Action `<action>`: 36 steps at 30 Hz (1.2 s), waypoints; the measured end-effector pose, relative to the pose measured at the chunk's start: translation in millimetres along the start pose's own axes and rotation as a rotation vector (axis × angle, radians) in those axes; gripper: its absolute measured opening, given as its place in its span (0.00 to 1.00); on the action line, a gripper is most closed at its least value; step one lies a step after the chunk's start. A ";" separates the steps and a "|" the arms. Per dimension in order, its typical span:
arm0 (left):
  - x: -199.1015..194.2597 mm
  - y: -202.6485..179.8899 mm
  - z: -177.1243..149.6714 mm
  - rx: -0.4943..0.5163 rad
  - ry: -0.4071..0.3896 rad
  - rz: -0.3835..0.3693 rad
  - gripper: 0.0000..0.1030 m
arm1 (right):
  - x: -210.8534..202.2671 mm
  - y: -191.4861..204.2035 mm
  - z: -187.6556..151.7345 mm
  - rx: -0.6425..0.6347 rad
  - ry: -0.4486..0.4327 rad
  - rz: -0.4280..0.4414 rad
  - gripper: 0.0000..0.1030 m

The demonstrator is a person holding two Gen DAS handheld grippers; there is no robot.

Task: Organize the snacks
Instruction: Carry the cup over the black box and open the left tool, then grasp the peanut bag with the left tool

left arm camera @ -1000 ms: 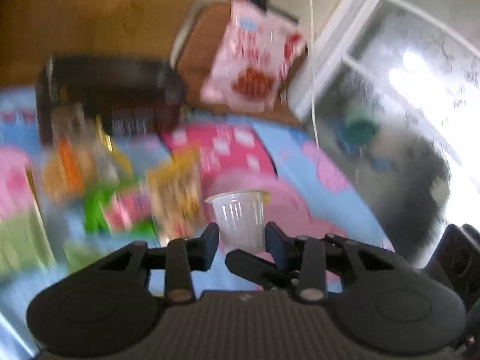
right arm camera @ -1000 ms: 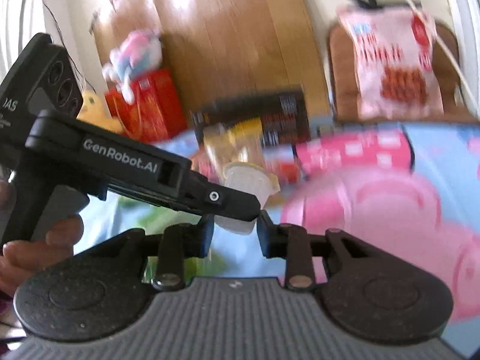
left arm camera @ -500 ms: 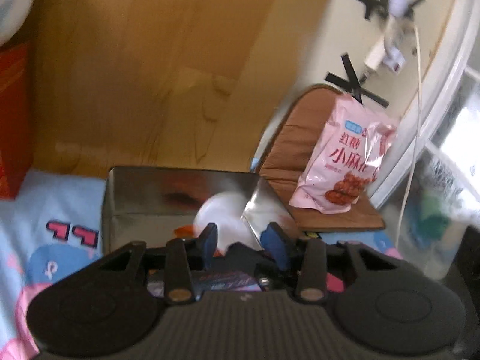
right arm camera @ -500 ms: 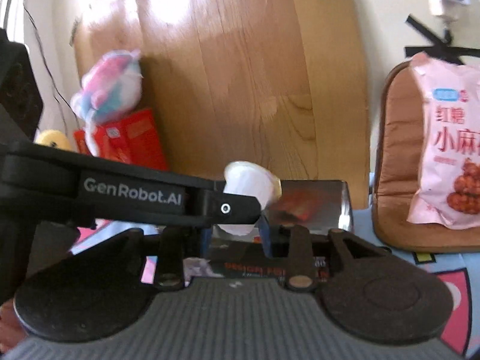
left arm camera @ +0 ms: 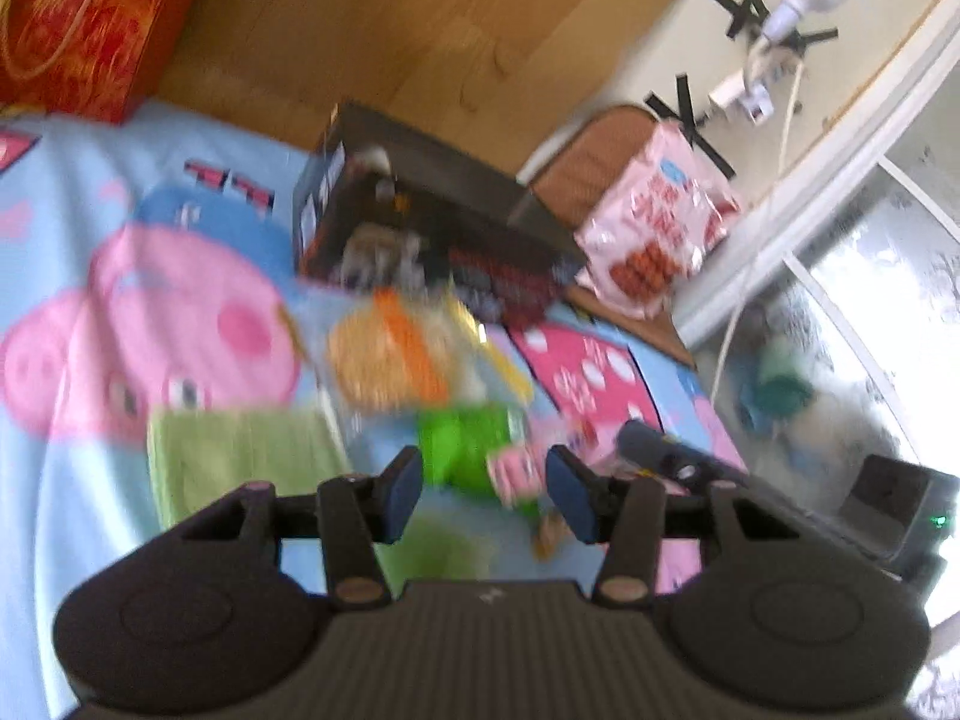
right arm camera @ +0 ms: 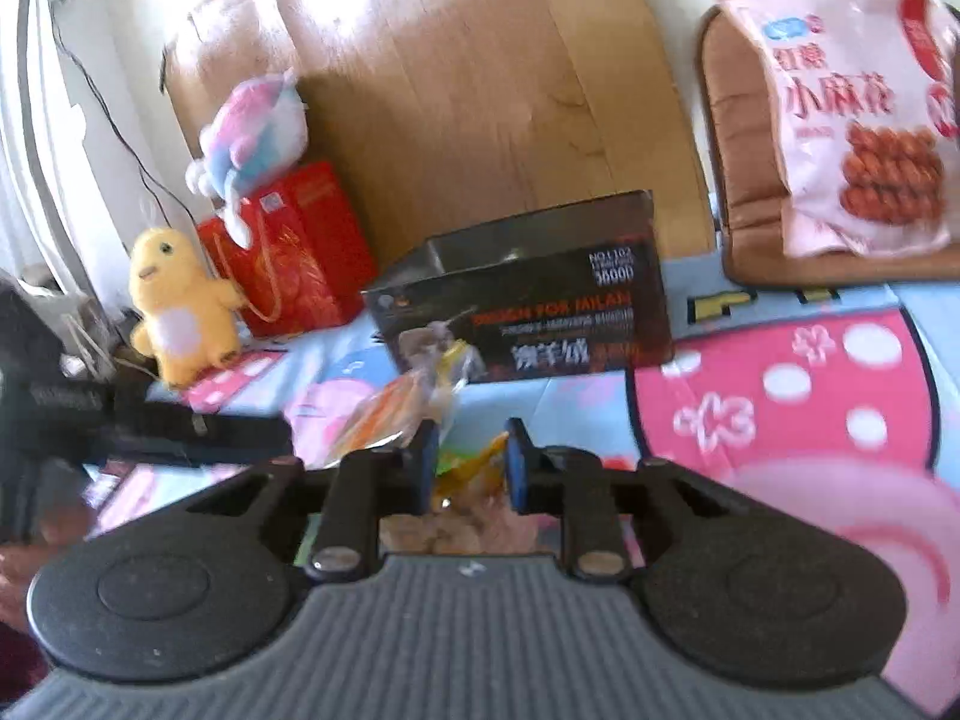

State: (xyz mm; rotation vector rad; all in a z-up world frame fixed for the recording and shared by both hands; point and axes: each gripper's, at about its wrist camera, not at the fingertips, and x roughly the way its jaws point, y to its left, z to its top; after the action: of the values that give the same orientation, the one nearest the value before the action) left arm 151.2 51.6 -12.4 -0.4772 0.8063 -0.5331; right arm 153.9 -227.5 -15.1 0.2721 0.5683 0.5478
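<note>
- Left wrist view looks forward and down from above the blanket [left arm camera: 72, 192], over blurred snack packets toward the black box [left arm camera: 420, 228].
- Right wrist view sits lower and nearer, facing the box [right arm camera: 522, 294] front-on.
- Both views share the box, the pink bag [left arm camera: 654, 234] [right arm camera: 864, 120] and the red bag [left arm camera: 78, 18] [right arm camera: 294, 252].

Motion blur smears the loose pile of orange, yellow and green snack packets [left arm camera: 432, 372] on the cartoon-print blanket, labels unreadable. The open black cardboard box [right arm camera: 528, 294] hides its contents behind its printed front wall (small print illegible). The pink bag of fried twists [right arm camera: 864, 114] runs off the right edge.
</note>
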 end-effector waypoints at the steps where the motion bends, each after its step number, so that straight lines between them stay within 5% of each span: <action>1: -3.1 -1.0 -7.9 -0.001 0.006 -0.006 0.45 | -14.8 3.9 -4.8 -0.007 -0.013 0.003 0.24; 9: -18.0 -19.9 -36.5 0.012 0.025 -0.043 0.45 | -67.0 20.9 -52.3 -0.021 0.045 -0.098 0.26; 14: -4.4 -49.8 -42.1 0.073 0.065 -0.072 0.53 | -90.3 20.5 -72.4 0.026 0.037 -0.112 0.50; 26: 71.1 -80.9 -59.9 0.091 0.249 -0.048 0.66 | -77.0 41.9 -91.0 -0.262 0.058 -0.173 0.63; 29: 80.2 -86.2 -60.5 0.104 0.235 -0.042 0.60 | -66.1 32.1 -92.4 -0.262 0.086 -0.169 0.62; 33: 78.8 -90.0 -60.1 0.121 0.228 0.001 0.40 | -65.2 30.2 -93.8 -0.265 0.057 -0.169 0.57; 36: 68.5 -94.6 -54.6 0.119 0.219 -0.049 0.37 | -69.0 29.8 -96.7 -0.241 0.037 -0.173 0.55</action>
State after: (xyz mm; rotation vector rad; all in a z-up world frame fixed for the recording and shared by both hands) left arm 123.7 -73.4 -27.2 -0.3334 0.9677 -0.6832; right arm 37.2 -232.3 -52.1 -0.0162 0.5498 0.4487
